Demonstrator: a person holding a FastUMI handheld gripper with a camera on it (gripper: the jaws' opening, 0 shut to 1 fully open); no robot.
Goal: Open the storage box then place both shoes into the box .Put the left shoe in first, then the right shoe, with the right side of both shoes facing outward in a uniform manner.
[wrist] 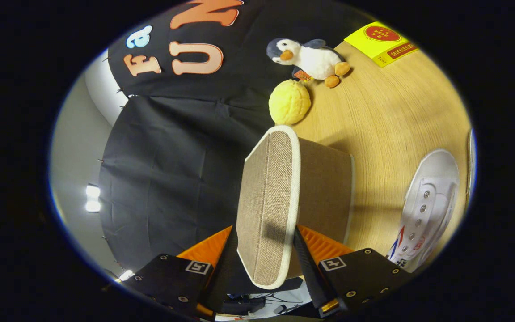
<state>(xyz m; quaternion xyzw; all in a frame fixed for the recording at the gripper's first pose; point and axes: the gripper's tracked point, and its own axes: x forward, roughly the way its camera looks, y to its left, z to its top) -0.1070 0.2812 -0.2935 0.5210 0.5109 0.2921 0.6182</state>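
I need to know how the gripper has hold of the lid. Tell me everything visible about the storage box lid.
The storage box lid is a flat panel of coarse brown woven fabric, edged all round with pale piping and rounded at its corners. It stands lifted on edge, rising from between the gripper's fingers toward the yellow ball. Both fingers press on its lower part, one on each face. Behind it is the box body, of the same brown cloth, resting on the wooden table. Where lid joins box is hidden.

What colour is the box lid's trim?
White trim around a brown woven lid, seen in the gripper view between the claw fingers.
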